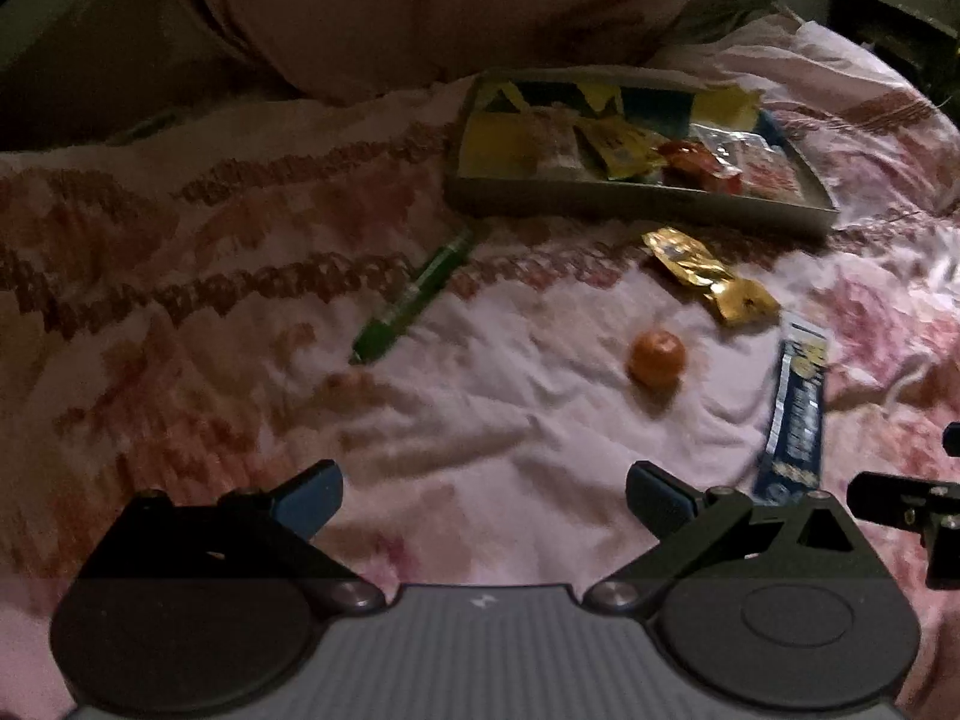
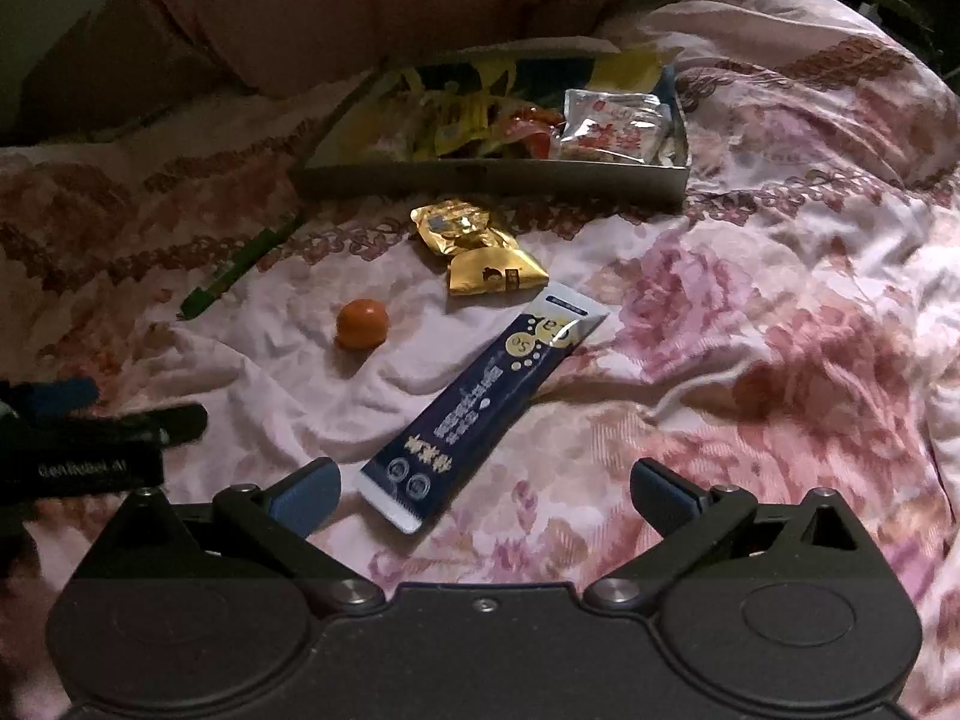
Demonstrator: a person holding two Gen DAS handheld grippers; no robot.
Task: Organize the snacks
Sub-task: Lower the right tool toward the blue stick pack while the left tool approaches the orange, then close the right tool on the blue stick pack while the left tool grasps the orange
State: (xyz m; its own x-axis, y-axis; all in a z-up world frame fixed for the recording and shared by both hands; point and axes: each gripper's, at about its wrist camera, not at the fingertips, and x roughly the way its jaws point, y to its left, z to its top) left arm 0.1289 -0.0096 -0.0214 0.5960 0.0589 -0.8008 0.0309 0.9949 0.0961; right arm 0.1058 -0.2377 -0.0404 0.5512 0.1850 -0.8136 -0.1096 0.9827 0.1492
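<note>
Closest to my two cameras, both tools sit low over the pink floral bedspread (image 2: 750,312) with nothing between their fingers. On my left wrist view the left gripper (image 1: 483,501) has its blue-padded fingers spread wide, holding and touching nothing that I can see, with only wrinkled cloth between them. On my right wrist view the right gripper (image 2: 485,501) is spread just as wide and is also empty; the near white end of the dark blue stick packet (image 2: 480,414) lies between its fingers, closer to the left pad (image 2: 306,495), though I cannot tell whether that pad touches it. The packet runs diagonally away toward the upper right. Beyond it and a little to the left, a small orange fruit (image 2: 362,324) rests alone on the cloth, apart from the packet. Just past that, two crinkled gold wrappers (image 2: 474,246) lie one against the other, near the front wall of the box. Off to the left, a green pen (image 1: 414,294) lies at a slant on the patterned band of the cover. Farthest out, the shallow grey box (image 2: 492,177) sits on the bed with assorted snack packets inside: yellow ones (image 1: 618,144), a red one (image 1: 696,165) and a clear silvery pouch (image 2: 612,120) toward its right side. Behind the box rises a large pink pillow (image 1: 420,6).
</note>
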